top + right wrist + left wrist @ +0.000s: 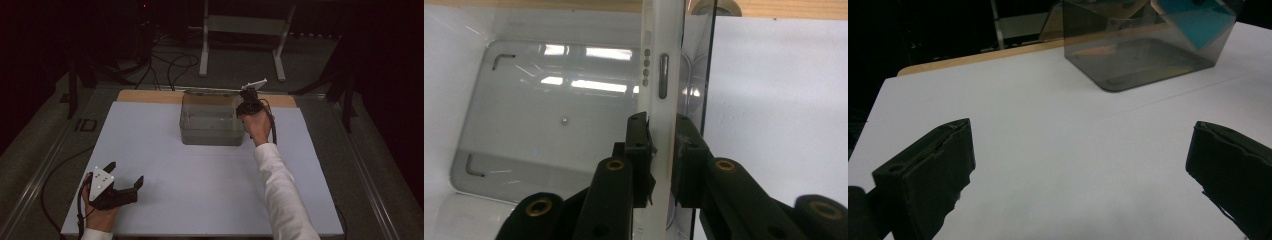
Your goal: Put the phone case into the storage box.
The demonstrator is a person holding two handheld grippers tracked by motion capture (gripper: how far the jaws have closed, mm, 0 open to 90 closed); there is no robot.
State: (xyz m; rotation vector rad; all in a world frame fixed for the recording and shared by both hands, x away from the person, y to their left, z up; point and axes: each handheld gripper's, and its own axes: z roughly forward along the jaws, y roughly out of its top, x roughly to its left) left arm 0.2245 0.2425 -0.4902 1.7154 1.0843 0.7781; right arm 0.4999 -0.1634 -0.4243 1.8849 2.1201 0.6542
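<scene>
A smoky see-through box [210, 135] stands open at the back middle of the white table [200, 200]. My right gripper [243, 106] hangs over the box's right end, shut on a thin white-edged slab like a phone [664, 60]. In the right gripper view the slab is edge-on, with small holes and a slot, just inside the box's right wall [706, 75]. The left gripper view shows the box [1128, 70] with a tilted teal flat face [1198, 20] inside it. My left gripper [125, 173] rests near the front left corner, open [1083, 130], nothing between its jaws.
A wooden strip [150, 96] runs along the table's far edge. Behind it on the dark floor stand a white metal frame [242, 30] and loose cables [170, 65]. A black cable [272, 125] trails from my right gripper.
</scene>
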